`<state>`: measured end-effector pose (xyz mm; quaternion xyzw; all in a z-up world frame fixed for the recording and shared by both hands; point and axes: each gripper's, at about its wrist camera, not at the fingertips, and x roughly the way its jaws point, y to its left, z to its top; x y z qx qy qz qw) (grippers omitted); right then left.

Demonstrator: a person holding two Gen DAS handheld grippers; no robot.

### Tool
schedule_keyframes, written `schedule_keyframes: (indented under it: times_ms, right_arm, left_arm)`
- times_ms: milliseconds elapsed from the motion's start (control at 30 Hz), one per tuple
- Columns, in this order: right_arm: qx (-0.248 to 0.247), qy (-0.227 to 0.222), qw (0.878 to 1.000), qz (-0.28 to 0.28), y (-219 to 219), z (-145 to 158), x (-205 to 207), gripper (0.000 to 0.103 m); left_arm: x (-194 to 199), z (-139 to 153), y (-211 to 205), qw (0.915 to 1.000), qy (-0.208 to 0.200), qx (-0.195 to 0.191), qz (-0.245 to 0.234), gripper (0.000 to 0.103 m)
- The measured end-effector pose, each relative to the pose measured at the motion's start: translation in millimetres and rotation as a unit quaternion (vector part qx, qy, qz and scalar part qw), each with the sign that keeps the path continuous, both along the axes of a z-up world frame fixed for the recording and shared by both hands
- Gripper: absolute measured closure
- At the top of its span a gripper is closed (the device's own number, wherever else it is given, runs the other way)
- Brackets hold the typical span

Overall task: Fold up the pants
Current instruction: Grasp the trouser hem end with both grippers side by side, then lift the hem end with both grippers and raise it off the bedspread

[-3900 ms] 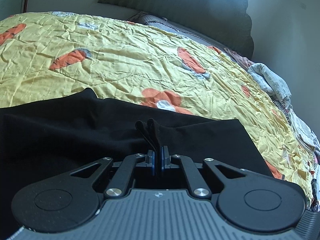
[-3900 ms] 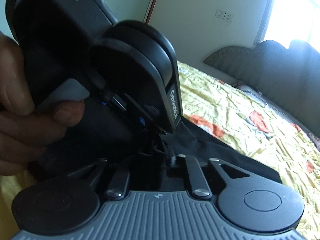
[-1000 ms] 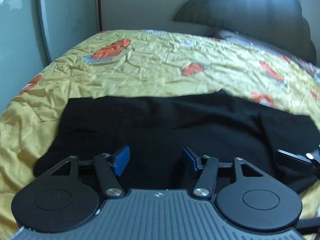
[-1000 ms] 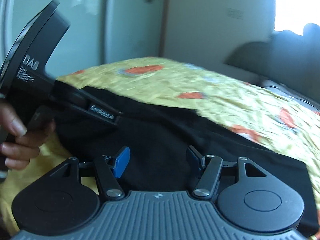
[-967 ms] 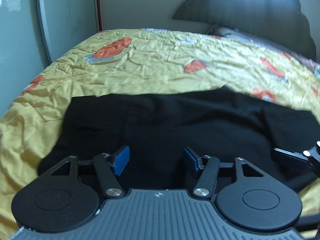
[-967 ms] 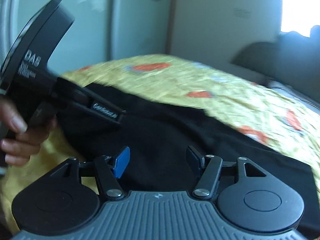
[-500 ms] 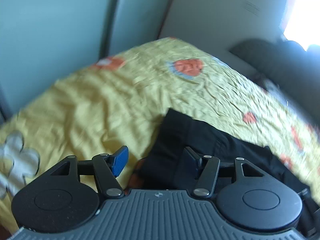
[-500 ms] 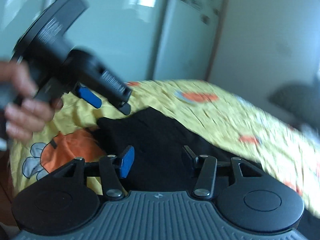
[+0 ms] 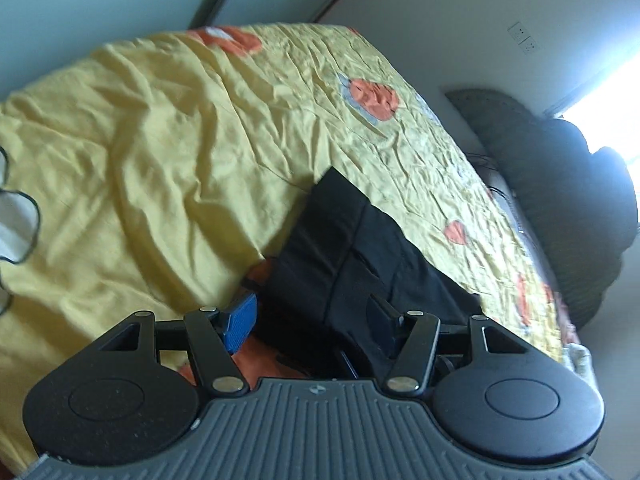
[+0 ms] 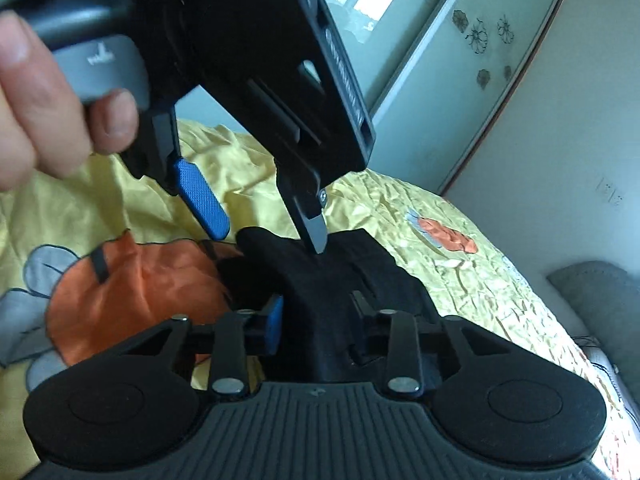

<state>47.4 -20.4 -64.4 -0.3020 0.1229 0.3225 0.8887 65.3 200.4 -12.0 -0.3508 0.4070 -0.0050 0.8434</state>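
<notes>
Lying on the yellow bedspread (image 9: pixel 168 152), the black pants (image 9: pixel 352 256) sit folded near its near edge. Left gripper (image 9: pixel 310 320) hangs over their end, fingers spread wide, gripping nothing. Right gripper (image 10: pixel 316 322) straddles a raised fold of the pants, fingers apart, not clamped. Headboard (image 9: pixel 560 184) stands far right.

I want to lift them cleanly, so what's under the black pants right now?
The black pants lie on the yellow bedspread, partly over an orange patch of its print. Anything beneath the rest of the pants is hidden.
</notes>
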Motion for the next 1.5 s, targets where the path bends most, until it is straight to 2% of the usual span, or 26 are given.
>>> schedule_keyframes:
  times_ms: [33, 67, 100, 167, 300, 433, 500, 533, 633, 767, 867, 933, 1033, 1067, 1133, 1200, 1300, 1433, 1500]
  right_arm:
    - [0.002, 0.000, 1.000, 0.002, 0, 0, 0, 0.081]
    - [0.007, -0.003, 1.000, 0.004, 0, 0, -1, 0.089]
    - [0.012, -0.008, 1.000, 0.003, -1, 1, -3, 0.091]
    - [0.021, -0.010, 1.000, -0.001, -2, 3, -3, 0.091]
    - [0.041, 0.016, 0.999, -0.010, -8, 8, 2, 0.091]
    - [0.040, 0.031, 0.999, -0.003, -10, 10, -1, 0.091]
    - [0.027, 0.023, 0.999, 0.001, -6, 8, -4, 0.091]
    - [0.018, 0.021, 1.000, 0.001, -3, 6, -4, 0.091]
    - [-0.002, 0.023, 1.000, -0.008, 3, -1, 0, 0.091]
    - [-0.002, 0.022, 1.000, 0.003, 0, 0, -8, 0.096]
    - [-0.007, 0.026, 1.000, 0.008, -1, 0, -11, 0.096]
    - [-0.018, 0.040, 0.999, 0.008, 1, -4, -7, 0.096]
    - [-0.012, 0.035, 0.999, 0.003, -4, -1, -10, 0.091]
    - [-0.010, 0.031, 0.999, 0.005, -6, 2, -14, 0.088]
    - [-0.009, 0.021, 1.000, 0.011, -11, 5, -24, 0.075]
    - [-0.016, 0.010, 1.000, 0.013, -14, 4, -33, 0.062]
    - [-0.030, 0.000, 1.000, -0.001, -15, -3, -37, 0.061]
    - [-0.048, 0.014, 0.998, -0.028, -16, -10, -31, 0.061]
    - [-0.054, 0.012, 0.998, -0.025, -17, -10, -32, 0.060]
  left_arm:
    - [1, -2, 0, 1.0000, 0.002, -0.008, -0.001, 0.039]
    - [3, -4, -1, 0.9999, 0.002, -0.016, -0.003, 0.039]
    - [5, -6, -2, 0.9997, 0.003, -0.022, -0.003, 0.039]
    - [7, -11, -2, 0.9992, 0.008, -0.038, 0.007, 0.039]
    - [9, -19, 5, 0.9947, 0.009, -0.097, 0.035, 0.043]
    - [9, -28, 11, 0.9886, 0.020, -0.139, 0.055, 0.080]
    - [7, -30, 11, 0.9878, 0.019, -0.142, 0.061, 0.093]
    - [6, -30, 11, 0.9879, 0.015, -0.141, 0.063, 0.094]
    - [3, -30, 10, 0.9885, 0.010, -0.137, 0.064, 0.094]
    - [-6, -28, 11, 0.9908, 0.003, -0.121, 0.061, 0.094]
    - [-10, -30, 12, 0.9913, 0.005, -0.118, 0.058, 0.094]
    - [-5, -34, 9, 0.9929, 0.016, -0.102, 0.058, 0.094]
    - [-4, -36, 10, 0.9933, 0.012, -0.101, 0.056, 0.094]
    - [-5, -34, 10, 0.9940, 0.010, -0.095, 0.053, 0.090]
    - [-5, -30, 11, 0.9947, 0.006, -0.090, 0.049, 0.081]
    - [-5, -29, 12, 0.9946, 0.006, -0.092, 0.048, 0.081]
    - [-7, -29, 14, 0.9941, 0.008, -0.095, 0.052, 0.079]
    - [-12, -26, 17, 0.9938, 0.010, -0.098, 0.050, 0.077]
    - [-15, -24, 19, 0.9934, 0.012, -0.102, 0.052, 0.074]
